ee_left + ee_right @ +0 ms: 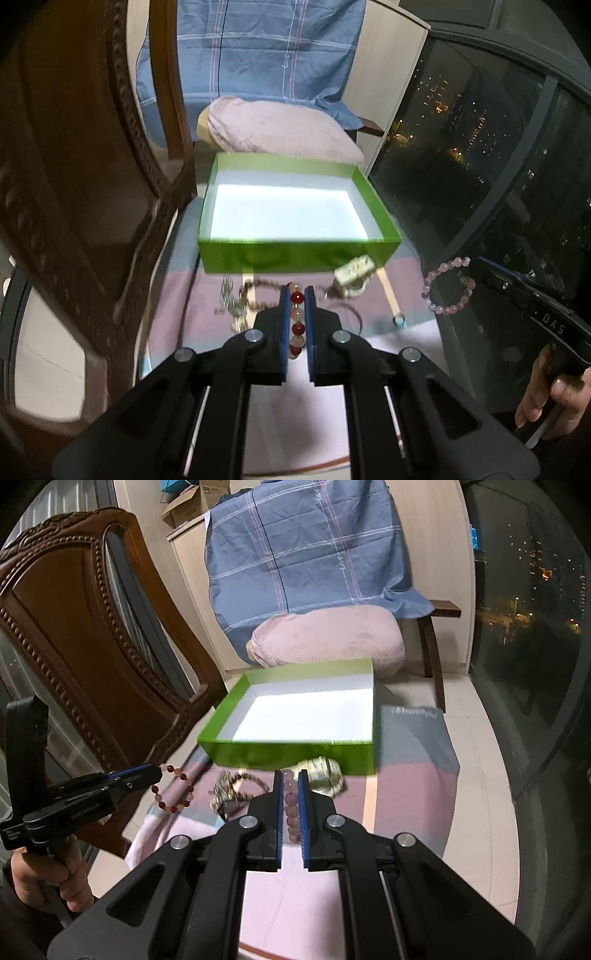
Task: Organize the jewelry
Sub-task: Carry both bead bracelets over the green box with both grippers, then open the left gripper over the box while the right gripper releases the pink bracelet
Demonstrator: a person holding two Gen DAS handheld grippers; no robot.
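My left gripper (296,291) is shut on a bracelet of red and peach beads (297,321); the right wrist view shows this bracelet (173,788) hanging as a loop from the left gripper (157,770). My right gripper (290,773) is shut on a pale purple bead bracelet (290,808), which in the left wrist view dangles as a ring (448,286) at the right. Both hang above the cloth, short of the open green box (299,249) with a white, empty inside (310,716). A brown bead bracelet (251,781), a silver chain (231,299) and a pale wide bangle (327,773) lie in front of the box.
A carved wooden chair back (92,635) stands close on the left. Beyond the box are a pink cushion (328,638) and a blue checked cloth (306,554). A dark window (480,147) runs along the right. The pink and grey cloth (417,775) covers the glass table.
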